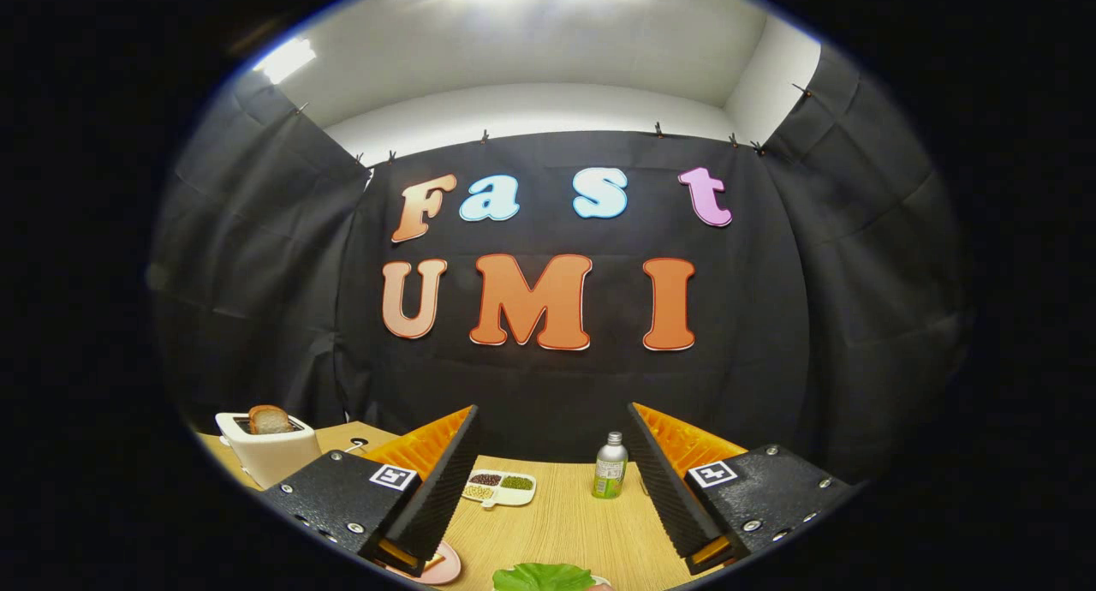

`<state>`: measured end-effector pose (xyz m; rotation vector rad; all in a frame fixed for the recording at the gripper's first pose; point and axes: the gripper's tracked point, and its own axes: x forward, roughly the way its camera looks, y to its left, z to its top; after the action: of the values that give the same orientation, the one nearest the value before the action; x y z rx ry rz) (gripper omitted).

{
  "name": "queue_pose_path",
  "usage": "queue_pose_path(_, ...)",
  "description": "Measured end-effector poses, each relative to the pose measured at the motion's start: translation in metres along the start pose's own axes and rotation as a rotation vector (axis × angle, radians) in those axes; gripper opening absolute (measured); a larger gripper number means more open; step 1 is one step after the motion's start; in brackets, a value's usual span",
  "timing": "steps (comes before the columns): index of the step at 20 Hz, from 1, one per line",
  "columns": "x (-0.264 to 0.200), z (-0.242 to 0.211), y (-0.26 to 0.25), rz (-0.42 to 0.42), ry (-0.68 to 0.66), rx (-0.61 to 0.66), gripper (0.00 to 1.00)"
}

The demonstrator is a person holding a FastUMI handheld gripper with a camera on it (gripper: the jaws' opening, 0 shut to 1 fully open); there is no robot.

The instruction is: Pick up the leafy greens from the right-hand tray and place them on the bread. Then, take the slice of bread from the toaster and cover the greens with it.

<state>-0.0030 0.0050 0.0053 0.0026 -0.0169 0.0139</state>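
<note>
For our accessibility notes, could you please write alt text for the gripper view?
The gripper hovers with its fingers open above a wooden table, leafy greens between the fingers. Beyond them stand a toaster holding a bread slice, a divided dish and a bottle.

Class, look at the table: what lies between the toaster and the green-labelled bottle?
In the gripper view, a small divided dish lies between toaster and bottle, beyond the open tool.

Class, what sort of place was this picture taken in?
Probably a staged kitchen booth: black cloth walls around a wooden table holding a toaster with bread, and leafy greens between the open gripper jaws.
</note>
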Motion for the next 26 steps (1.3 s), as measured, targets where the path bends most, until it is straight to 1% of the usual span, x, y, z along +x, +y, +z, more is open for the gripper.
queue_pose_path(7, -0.002, -0.006, -0.003, 0.008, 0.045, 0.009, 0.99)
queue_pose_path(14, -0.005, -0.042, 0.003, 0.069, 0.2, 0.025, 0.99)
queue_pose_path(17, -0.005, -0.066, 0.005, 0.099, 0.298, 0.033, 0.99)
queue_pose_path(22, -0.011, -0.129, 0.013, 0.155, 0.544, 0.08, 1.0)
queue_pose_path(26, -0.02, -0.175, 0.018, 0.196, 0.712, 0.074, 1.0)
